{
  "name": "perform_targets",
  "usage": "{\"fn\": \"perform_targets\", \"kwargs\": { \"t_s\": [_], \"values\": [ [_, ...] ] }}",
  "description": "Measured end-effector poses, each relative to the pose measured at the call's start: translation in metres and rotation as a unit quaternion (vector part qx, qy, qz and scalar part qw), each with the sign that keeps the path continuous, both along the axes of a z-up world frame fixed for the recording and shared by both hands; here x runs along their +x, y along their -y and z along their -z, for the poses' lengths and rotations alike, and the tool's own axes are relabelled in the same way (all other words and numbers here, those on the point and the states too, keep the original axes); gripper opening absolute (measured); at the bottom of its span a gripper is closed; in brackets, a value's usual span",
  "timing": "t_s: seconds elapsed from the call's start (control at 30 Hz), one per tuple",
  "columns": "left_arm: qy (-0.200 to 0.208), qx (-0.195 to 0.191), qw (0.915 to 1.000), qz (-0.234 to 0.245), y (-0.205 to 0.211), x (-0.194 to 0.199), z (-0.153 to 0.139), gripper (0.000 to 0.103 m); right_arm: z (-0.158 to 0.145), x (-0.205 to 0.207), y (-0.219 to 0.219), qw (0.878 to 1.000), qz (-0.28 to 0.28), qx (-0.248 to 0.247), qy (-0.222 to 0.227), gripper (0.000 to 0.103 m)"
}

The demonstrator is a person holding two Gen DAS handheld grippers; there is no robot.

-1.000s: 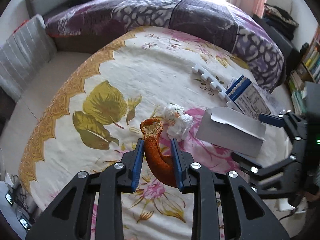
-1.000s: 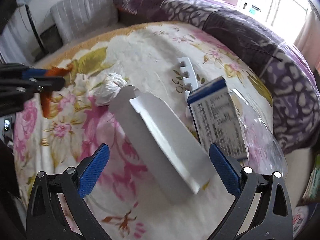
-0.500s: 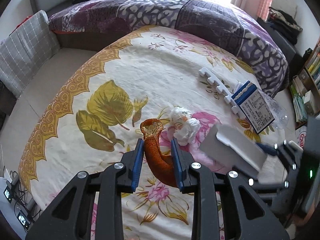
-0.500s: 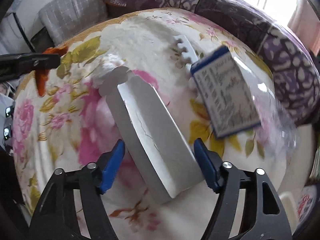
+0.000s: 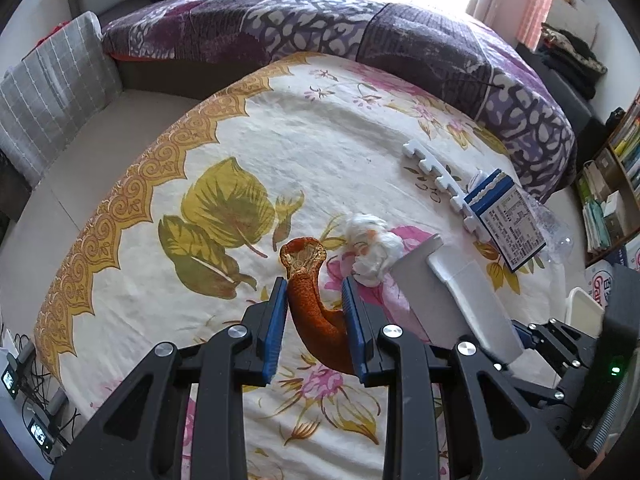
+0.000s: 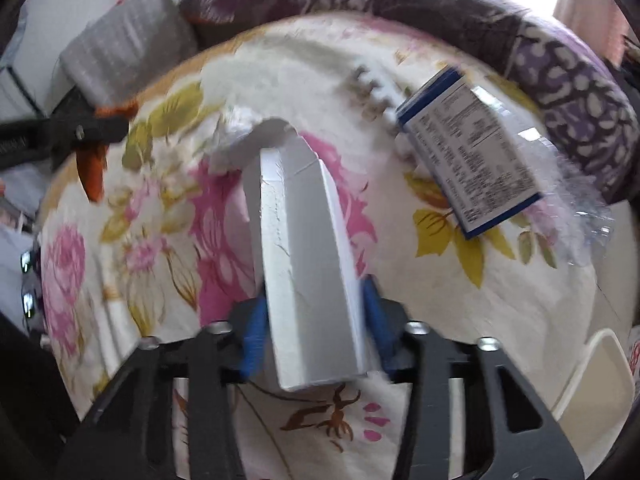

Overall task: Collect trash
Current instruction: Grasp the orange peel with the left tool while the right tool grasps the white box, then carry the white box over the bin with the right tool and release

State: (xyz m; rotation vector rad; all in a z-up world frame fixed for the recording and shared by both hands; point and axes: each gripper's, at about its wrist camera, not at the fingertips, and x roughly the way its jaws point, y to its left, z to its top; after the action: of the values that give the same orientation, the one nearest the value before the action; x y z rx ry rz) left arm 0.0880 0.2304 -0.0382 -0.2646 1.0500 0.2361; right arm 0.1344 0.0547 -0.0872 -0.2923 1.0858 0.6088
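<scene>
My left gripper (image 5: 314,312) is shut on a curled orange peel (image 5: 310,296) and holds it above the flowered bedspread (image 5: 248,160). My right gripper (image 6: 314,316) is shut on a long white carton (image 6: 304,256), which also shows in the left wrist view (image 5: 460,300). A crumpled white tissue (image 5: 372,246) lies just beyond the peel. A blue and white printed box (image 5: 506,218), a notched white foam strip (image 5: 436,178) and crinkled clear plastic (image 5: 554,226) lie at the right. In the right wrist view the box (image 6: 470,156) lies beyond the carton.
A purple patterned quilt (image 5: 360,28) is heaped along the far side. A grey checked pillow (image 5: 52,92) lies at the left. A white bin rim (image 6: 596,384) stands beside the bed at the lower right. Bookshelves (image 5: 612,184) stand at the right.
My right gripper has closed on the white carton and lifted its near end, turning it to point away from the camera. My left gripper kept hold of the peel.
</scene>
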Motion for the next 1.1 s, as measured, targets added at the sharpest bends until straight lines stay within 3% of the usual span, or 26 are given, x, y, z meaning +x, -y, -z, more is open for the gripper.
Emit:
{"fn": "perform_targets", "kwargs": {
  "t_s": [0.33, 0.67, 1.1],
  "values": [
    [0.05, 0.012, 0.9987, 0.006, 0.013, -0.004, -0.023, 0.028, -0.04, -0.032, 0.018, 0.996, 0.04, 0.013, 0.074, 0.03],
    [0.094, 0.011, 0.9954, 0.014, 0.035, -0.006, -0.04, 0.028, -0.081, -0.055, 0.053, 0.982, 0.1, 0.042, 0.153, 0.031],
    [0.113, 0.036, 0.9916, 0.052, 0.079, -0.005, -0.045, 0.028, -0.095, -0.074, 0.116, 0.961, 0.192, 0.078, 0.182, 0.031]
  ]
}}
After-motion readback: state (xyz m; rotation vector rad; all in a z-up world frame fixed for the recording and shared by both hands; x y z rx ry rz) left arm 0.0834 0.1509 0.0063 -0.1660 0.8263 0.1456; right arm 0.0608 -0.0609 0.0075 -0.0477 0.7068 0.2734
